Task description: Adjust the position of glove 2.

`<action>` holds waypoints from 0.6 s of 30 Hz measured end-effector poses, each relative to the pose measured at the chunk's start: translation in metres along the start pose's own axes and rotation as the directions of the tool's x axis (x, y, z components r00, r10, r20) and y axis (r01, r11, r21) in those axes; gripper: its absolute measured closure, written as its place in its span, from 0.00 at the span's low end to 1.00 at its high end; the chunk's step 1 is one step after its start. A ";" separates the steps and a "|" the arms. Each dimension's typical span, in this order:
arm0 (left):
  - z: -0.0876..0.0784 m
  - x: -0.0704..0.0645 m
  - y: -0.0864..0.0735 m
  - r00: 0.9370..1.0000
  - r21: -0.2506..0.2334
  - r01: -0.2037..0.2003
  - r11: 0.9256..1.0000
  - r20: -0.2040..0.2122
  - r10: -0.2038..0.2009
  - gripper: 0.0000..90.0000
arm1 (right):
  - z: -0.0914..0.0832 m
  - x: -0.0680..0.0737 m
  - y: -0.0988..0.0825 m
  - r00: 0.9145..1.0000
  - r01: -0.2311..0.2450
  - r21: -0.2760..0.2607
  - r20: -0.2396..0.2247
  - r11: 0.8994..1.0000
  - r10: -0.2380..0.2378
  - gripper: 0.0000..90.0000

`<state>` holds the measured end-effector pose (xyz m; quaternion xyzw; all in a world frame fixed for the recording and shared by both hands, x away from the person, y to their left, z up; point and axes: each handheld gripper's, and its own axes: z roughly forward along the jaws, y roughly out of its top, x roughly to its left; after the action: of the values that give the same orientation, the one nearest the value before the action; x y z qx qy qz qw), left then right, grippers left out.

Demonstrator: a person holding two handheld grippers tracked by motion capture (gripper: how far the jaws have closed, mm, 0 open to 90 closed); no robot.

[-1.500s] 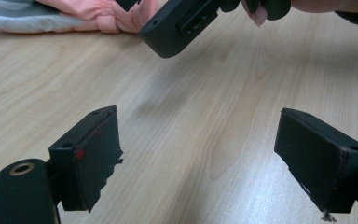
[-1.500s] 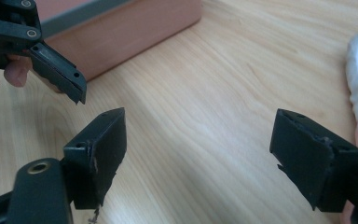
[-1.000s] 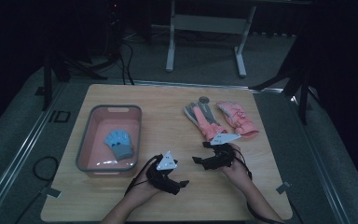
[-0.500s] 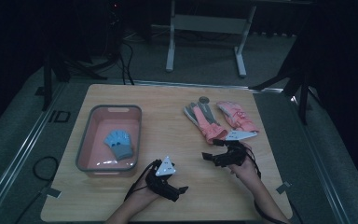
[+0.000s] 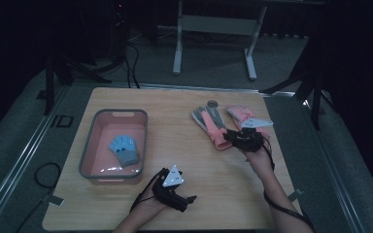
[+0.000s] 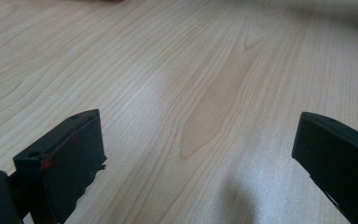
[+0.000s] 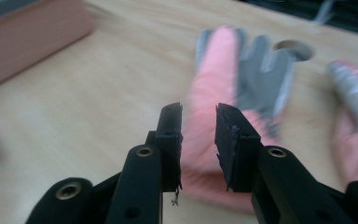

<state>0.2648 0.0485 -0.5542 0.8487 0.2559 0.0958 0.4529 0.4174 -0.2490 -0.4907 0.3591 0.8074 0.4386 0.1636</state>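
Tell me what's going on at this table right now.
A person works with a gripper in each hand. The right gripper is at the cuff of a pink and grey glove; its jaws have just been closing around the cuff, with a gap left. The left gripper rests open over bare table. A blue glove lies in the pink bin.

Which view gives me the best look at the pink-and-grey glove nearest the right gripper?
The right gripper view: the pink-and-grey glove is close, though blurred, just beyond the narrowed jaws. The high view shows it small, partly behind the right gripper. The left gripper view faces bare wood.
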 end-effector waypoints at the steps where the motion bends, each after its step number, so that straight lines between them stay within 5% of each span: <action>1: -0.001 0.001 0.000 1.000 -0.007 0.006 1.000 0.004 -0.006 0.03 | 0.004 -0.003 0.003 1.000 -0.001 0.005 0.009 1.000 0.000 0.73; 5: -0.002 0.002 -0.001 1.000 -0.012 0.013 1.000 -0.004 -0.013 0.03 | 0.030 -0.018 0.017 0.998 0.018 0.036 0.066 0.999 -0.020 0.73; 18: -0.002 0.001 -0.004 1.000 -0.012 0.007 1.000 -0.002 -0.007 0.03 | 0.078 -0.039 0.023 0.996 0.012 0.143 0.083 0.990 -0.024 0.70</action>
<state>0.2640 0.0523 -0.5569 0.8449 0.2585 0.0968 0.4581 0.5000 -0.2227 -0.5176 0.3809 0.8323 0.3626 0.1755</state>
